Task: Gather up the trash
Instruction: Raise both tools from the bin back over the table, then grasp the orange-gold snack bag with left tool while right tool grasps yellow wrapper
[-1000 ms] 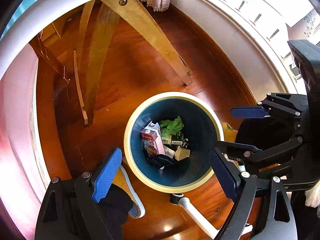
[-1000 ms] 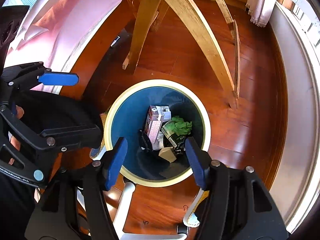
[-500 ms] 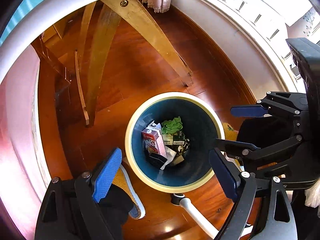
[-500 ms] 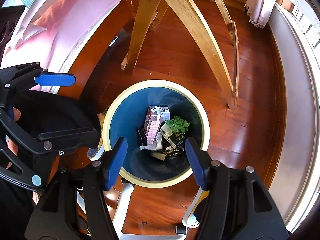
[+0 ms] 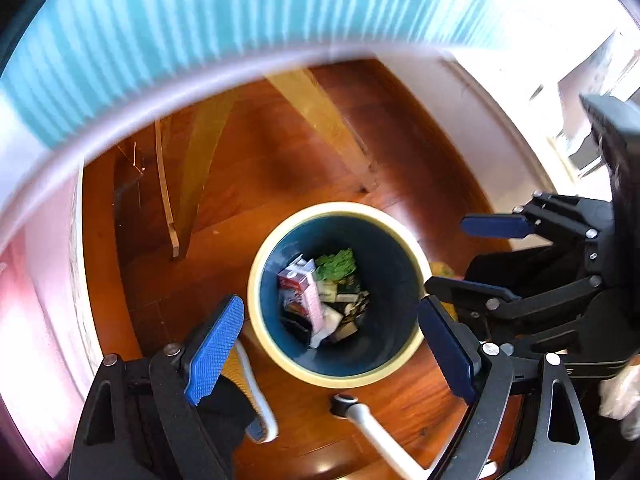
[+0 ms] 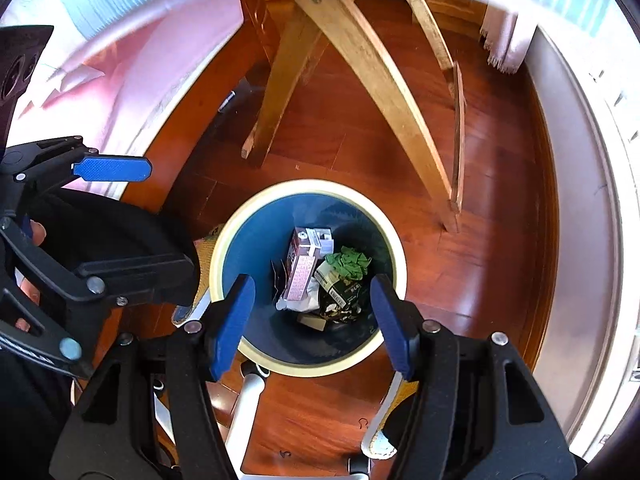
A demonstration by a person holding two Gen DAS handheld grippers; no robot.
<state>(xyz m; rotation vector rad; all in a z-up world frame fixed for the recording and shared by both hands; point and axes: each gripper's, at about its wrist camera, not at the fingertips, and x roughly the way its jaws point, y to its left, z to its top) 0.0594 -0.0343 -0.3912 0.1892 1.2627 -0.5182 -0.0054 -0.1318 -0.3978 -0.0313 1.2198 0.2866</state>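
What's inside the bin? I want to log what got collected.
In the bin: a pink carton, crumpled green wrapper, a dark printed packet and a small tan piece. Anything beneath them is covered.

No text, brand or number can be read in either view. The carton point(image 6: 306, 268) in the bin point(image 6: 224, 240) carries printed panels, and the dark packet point(image 6: 344, 296) beside it bears a white label with a barcode-like strip, but all print is too small and blurred to make out
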